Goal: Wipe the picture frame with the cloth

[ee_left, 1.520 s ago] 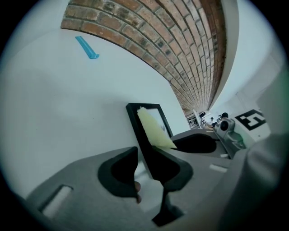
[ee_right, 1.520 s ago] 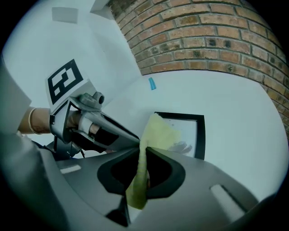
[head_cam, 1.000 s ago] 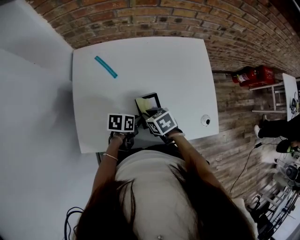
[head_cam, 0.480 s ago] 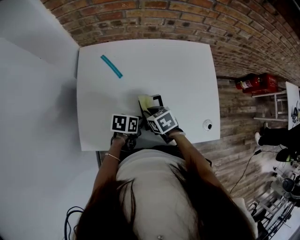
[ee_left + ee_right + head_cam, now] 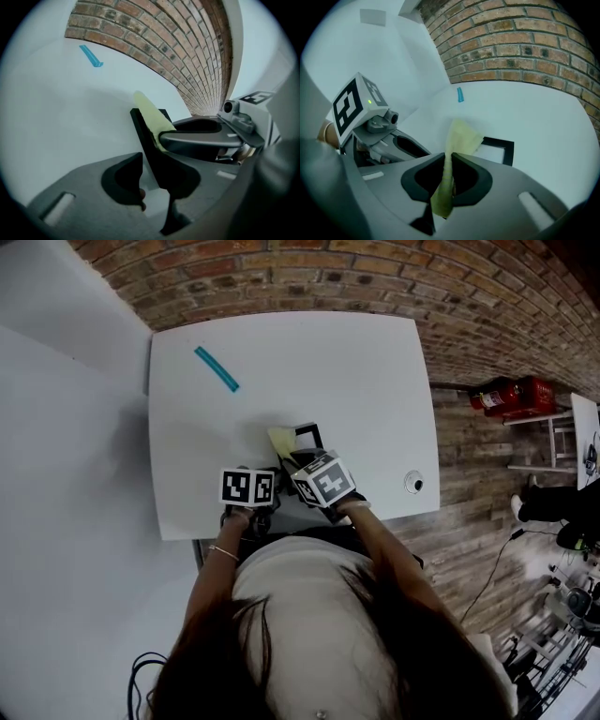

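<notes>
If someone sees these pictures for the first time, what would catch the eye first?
Probably the pale yellow cloth pinched in the right gripper, draped onto a black picture frame toward the near edge of the white table. Next, the lone teal strip in the table's far left corner, and the brick wall behind.

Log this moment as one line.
right tongs: shut on cloth | left tongs: open, picture frame edge between | cloth against frame

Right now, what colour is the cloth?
Pale yellow-green cloth; the right gripper view shows it best.
</notes>
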Action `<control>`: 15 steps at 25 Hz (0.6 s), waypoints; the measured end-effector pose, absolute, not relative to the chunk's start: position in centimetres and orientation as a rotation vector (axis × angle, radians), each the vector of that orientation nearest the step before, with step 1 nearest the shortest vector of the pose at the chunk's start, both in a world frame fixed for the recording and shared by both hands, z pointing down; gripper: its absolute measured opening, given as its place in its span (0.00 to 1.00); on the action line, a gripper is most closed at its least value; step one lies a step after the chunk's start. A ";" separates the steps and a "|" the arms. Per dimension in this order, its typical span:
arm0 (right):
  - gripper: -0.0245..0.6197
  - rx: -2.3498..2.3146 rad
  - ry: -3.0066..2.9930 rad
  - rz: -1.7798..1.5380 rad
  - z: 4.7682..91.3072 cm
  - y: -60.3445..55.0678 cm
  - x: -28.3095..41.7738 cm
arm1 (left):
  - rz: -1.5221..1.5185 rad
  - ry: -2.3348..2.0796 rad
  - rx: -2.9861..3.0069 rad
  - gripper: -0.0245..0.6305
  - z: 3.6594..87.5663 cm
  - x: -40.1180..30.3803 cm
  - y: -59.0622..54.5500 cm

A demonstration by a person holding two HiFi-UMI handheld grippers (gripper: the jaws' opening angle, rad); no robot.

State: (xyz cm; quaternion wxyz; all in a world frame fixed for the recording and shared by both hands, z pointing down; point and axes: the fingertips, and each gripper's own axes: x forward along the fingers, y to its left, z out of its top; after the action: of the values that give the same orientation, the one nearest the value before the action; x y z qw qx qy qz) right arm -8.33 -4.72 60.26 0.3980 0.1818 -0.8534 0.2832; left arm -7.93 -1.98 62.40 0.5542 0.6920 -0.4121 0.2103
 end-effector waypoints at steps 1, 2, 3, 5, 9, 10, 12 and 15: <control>0.10 0.462 -2.151 0.714 60.5 -4.6 -8.2 | 0.497 -0.975 1.635 0.19 62.4 -7.9 -1.9; 0.10 0.465 -2.140 0.714 60.8 -4.6 -8.0 | 0.496 -0.976 1.634 0.18 62.4 -7.9 -1.9; 0.10 0.468 -2.129 0.718 61.1 -4.5 -7.8 | 0.495 -0.978 1.634 0.19 62.3 -7.9 -1.9; 0.10 0.476 -2.115 0.730 61.6 -4.6 -7.3 | 0.494 -0.987 1.634 0.19 62.3 -7.9 -1.9; 0.10 0.520 -2.100 0.755 61.8 -5.4 -6.2 | 0.492 -0.994 1.636 0.19 62.3 -7.9 -2.0; 0.10 0.533 -2.096 0.762 61.8 -5.6 -5.9 | 0.492 -0.993 1.634 0.19 62.3 -7.9 -1.9; 0.10 0.559 -2.089 0.770 61.8 -6.1 -5.2 | 0.492 -0.993 1.633 0.19 62.3 -7.9 -1.9; 0.10 0.599 -2.077 0.775 61.8 -6.8 -4.2 | 0.488 -0.995 1.638 0.19 62.4 -8.0 -2.0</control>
State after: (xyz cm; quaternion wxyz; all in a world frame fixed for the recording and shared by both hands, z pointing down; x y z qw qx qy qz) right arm -4.21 -6.84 61.82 0.4104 0.2378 -0.8248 0.3078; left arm -7.96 -1.95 62.38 0.5497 0.6918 -0.4203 0.2063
